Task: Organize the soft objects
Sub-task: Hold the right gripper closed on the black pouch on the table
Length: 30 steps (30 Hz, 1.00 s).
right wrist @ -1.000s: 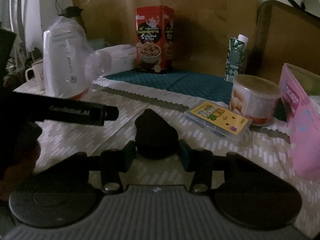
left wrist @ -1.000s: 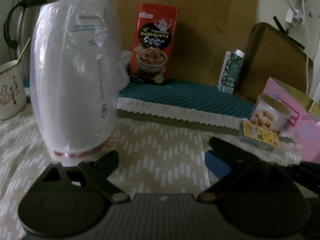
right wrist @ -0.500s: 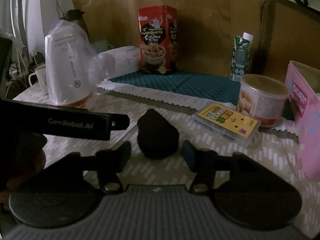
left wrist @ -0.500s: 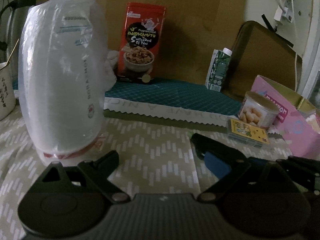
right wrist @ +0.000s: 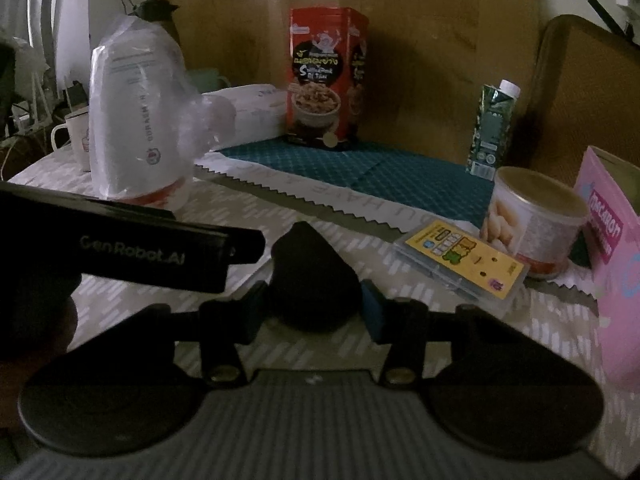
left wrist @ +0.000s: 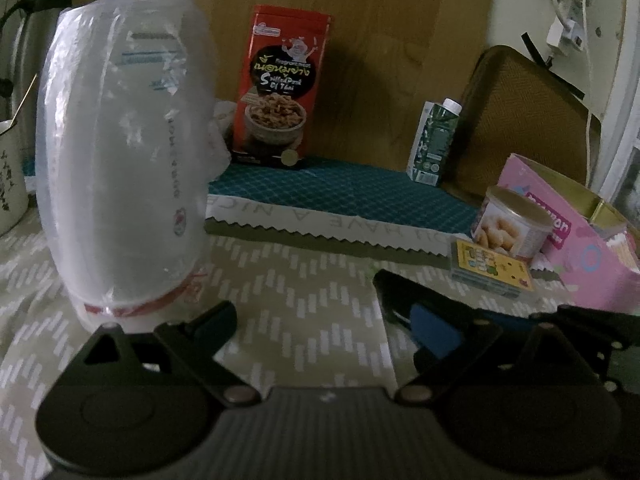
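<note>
My right gripper (right wrist: 314,306) is shut on a dark soft object (right wrist: 312,276) with a pointed top, held just above the patterned tablecloth (right wrist: 320,216). My left gripper (left wrist: 316,324) is open and empty, low over the cloth; its body also shows at the left of the right wrist view (right wrist: 132,248). A white stack wrapped in a clear plastic bag (left wrist: 120,168) stands just left of the left gripper and shows in the right wrist view (right wrist: 136,128). A pink open box (left wrist: 576,240) stands at the right.
A red snack box (left wrist: 280,96) and a green carton (left wrist: 434,140) stand at the back on a teal mat (left wrist: 340,196). A round snack tin (left wrist: 512,224) and a flat yellow-labelled case (left wrist: 492,272) lie right of centre. A mug (left wrist: 10,176) is at far left.
The right gripper's fingers have closed in onto the dark soft object. The left gripper has shifted slightly, staying open.
</note>
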{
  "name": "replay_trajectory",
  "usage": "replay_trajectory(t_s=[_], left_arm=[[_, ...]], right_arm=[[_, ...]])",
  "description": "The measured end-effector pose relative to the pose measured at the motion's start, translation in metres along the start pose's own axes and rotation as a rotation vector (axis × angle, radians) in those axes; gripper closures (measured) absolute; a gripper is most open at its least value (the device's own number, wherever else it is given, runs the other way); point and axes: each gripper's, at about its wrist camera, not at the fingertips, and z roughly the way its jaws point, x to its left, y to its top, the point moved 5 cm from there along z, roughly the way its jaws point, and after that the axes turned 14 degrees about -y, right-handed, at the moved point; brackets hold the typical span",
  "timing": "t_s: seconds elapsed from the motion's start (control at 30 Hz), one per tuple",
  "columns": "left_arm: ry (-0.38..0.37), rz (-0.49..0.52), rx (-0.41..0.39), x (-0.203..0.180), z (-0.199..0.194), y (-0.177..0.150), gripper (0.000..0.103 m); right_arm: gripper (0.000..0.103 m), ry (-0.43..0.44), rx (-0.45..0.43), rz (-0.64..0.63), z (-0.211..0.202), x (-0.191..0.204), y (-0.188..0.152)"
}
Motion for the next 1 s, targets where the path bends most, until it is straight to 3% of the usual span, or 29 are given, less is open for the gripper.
replay_trajectory(t_s=[1.0], left_arm=[[-0.04, 0.003, 0.022, -0.0047, 0.0004, -0.0039, 0.004]], right_arm=[[0.046, 0.011, 0.006, 0.011, 0.0007, 0.0011, -0.0001]])
